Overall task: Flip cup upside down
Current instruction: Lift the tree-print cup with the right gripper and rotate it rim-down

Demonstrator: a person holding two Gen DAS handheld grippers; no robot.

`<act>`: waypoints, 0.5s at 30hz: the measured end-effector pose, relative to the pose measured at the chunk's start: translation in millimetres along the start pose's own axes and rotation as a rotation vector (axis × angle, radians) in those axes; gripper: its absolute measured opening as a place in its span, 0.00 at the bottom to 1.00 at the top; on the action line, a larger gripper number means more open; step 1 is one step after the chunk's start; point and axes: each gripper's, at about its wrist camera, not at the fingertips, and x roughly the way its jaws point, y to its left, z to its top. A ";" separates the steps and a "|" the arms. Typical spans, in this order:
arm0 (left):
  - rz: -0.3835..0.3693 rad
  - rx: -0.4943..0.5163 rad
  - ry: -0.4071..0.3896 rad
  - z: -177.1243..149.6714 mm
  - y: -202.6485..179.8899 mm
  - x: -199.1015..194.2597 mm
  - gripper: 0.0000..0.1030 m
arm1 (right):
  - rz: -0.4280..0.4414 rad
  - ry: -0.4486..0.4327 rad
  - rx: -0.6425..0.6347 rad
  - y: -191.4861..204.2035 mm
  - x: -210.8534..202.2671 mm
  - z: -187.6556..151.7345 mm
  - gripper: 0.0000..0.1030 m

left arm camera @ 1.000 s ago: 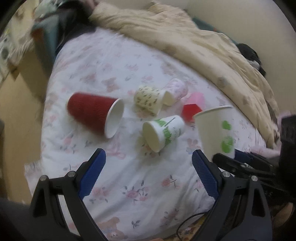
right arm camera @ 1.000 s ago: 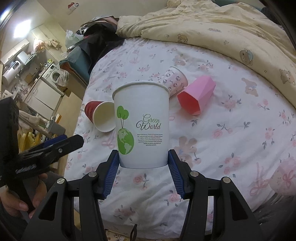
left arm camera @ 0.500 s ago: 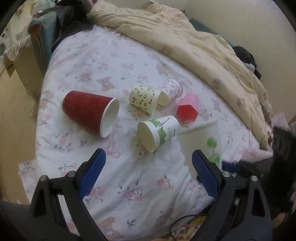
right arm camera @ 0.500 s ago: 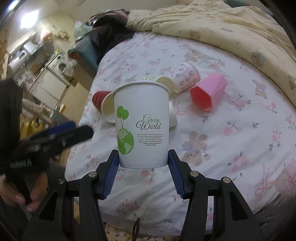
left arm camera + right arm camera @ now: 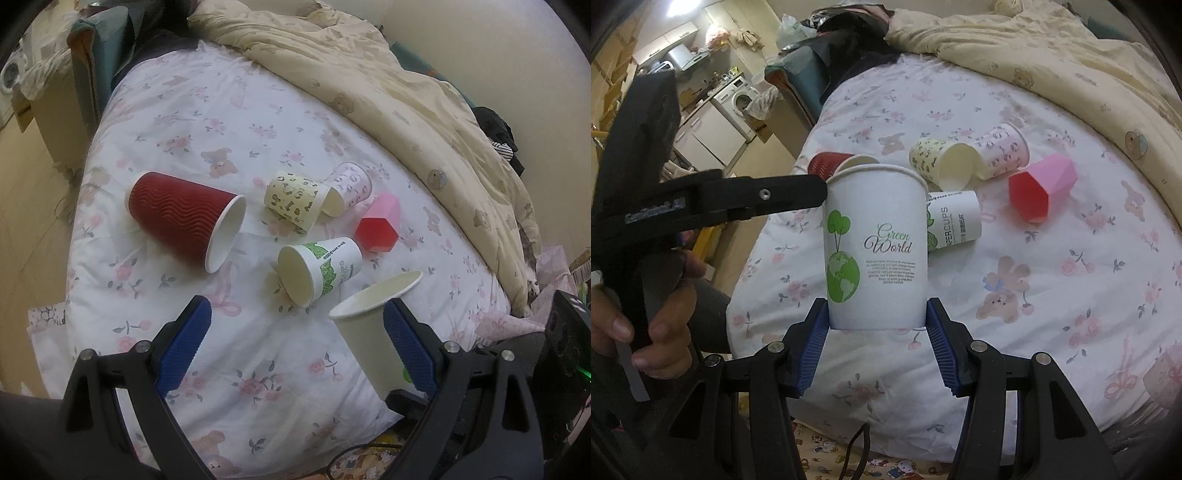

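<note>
**One "Green World" cup gripped upright above the bed**

Two blue pads of the right hand-held gripper (image 5: pixel 877 338) press against the base of the white "Green World" paper cup (image 5: pixel 876 247), one on each side, holding it upright with its mouth up, above the near edge of the floral bed sheet (image 5: pixel 1052 280). In the left wrist view the same cup (image 5: pixel 373 332) appears tilted, its open rim towards the camera, just beside the right-side pad of the left hand-held gripper (image 5: pixel 295 349); whether it touches that pad cannot be told. The left hand-held gripper's jaws stand wide apart with nothing between them. In the right wrist view this gripper (image 5: pixel 713 199) reaches in from the left, its black finger tip close to the cup's rim, and the person's left hand (image 5: pixel 646 325) grips its handle.

Further out on the sheet lie five cups on their sides. Nearest is a white cup with green print (image 5: pixel 319 269), its mouth facing the camera. To its left lies a red ripple cup (image 5: pixel 183 218), white inside. Behind them, a cream patterned cup (image 5: pixel 295 199) and a pale pink patterned cup (image 5: pixel 349 188) lie touching. Just right of these is a faceted pink cup (image 5: pixel 380 223). A beige bear-print duvet (image 5: pixel 388 85) is bunched along the far side of the bed.
</note>
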 end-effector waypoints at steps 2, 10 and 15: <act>0.005 -0.001 -0.001 0.0 0.5 0.0 0.90 | -0.003 -0.016 -0.008 0.9 -4.2 -0.8 0.54; 0.014 -0.026 0.001 0.6 8.4 -2.1 0.89 | -0.002 -0.061 -0.037 4.3 -15.4 -1.8 0.53; -0.071 -0.010 -0.031 3.7 2.6 -13.9 0.89 | -0.032 -0.037 -0.035 2.5 -11.1 -4.1 0.53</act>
